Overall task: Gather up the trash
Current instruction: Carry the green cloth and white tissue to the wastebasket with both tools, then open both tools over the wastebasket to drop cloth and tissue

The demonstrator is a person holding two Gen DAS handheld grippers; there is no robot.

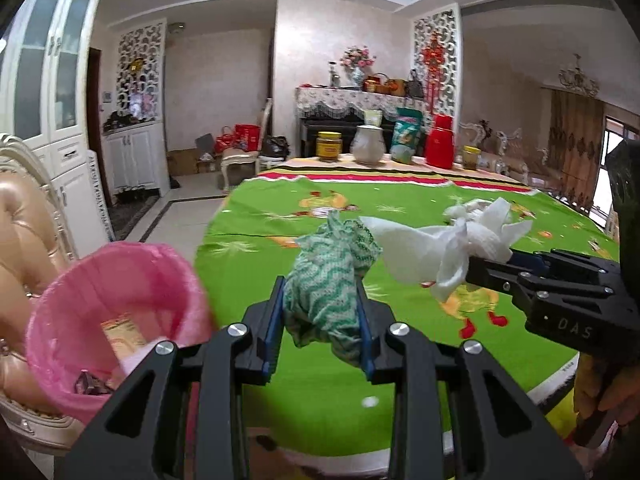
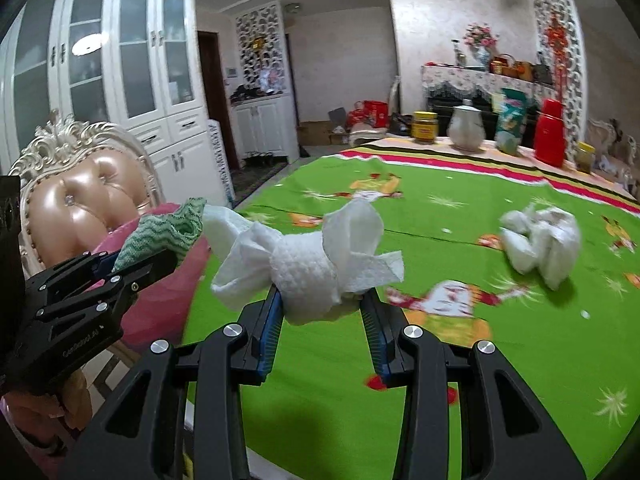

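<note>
The left hand-held gripper (image 1: 322, 312) was clenched on a green rag (image 1: 328, 280), just right of the pink-lined bin (image 1: 80, 300) that sat on a chair beside the desk (image 1: 328, 412). The right hand-held gripper (image 2: 322, 312) grasped a wad of white paper (image 2: 308, 268), farther from the bin. The carrying step looked under way; next, each load needed bringing over the bin's mouth and releasing, while more crumpled paper (image 2: 540, 236) lay on the desk.

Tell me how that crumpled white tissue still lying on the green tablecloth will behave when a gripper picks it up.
The loose tissue wad looks soft and crumpled, so it will probably squash between the pads rather than resist. It is likely very light and may drag on the tablecloth if nudged. Flaps will probably droop, like those of the tissue in the right gripper.
</note>
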